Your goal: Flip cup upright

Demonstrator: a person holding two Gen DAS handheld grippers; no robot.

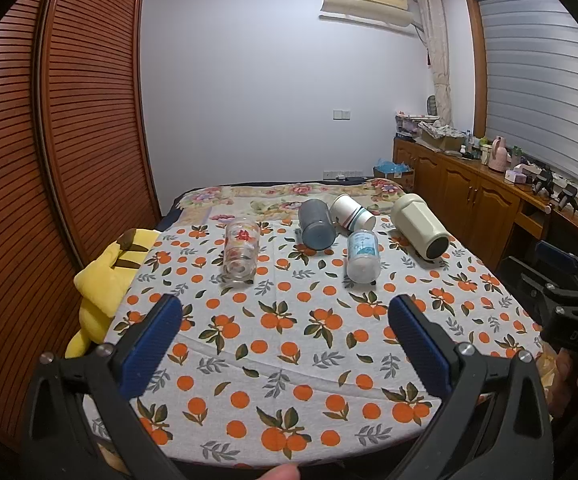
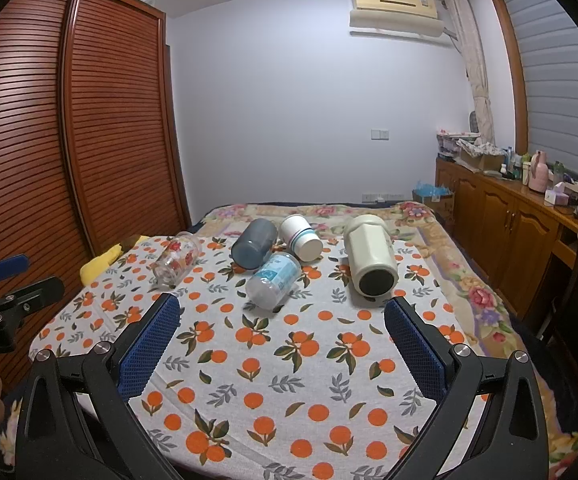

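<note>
Cups: five lie on their sides on the orange-print cloth that covers the table; none stands upright yet.
Left claw: your blue pads are wide apart and hold nothing; it hovers over the near part of the cloth, well short of every cup.
Right claw: also spread apart and empty, low over the near cloth, aimed toward the middle of the group.
Step in hand: this looks like the approach, before any grasp; you have not chosen a cup by contact.
Nearest to the left claw: the clear floral glass, lying alone, base toward you.
Nearest to the right claw: the clear blue-label cup, tilted toward you, just beside the grey cup.
Right side: the cream mug, on its side, dark end facing you, apart from the rest.
Farthest: the white paper cup, close behind the blue-label one.
Next move: carry one claw forward, straddle a cup across its body, close, then rotate it mouth-up; the lone glass or the mug gives you the most room.
</note>
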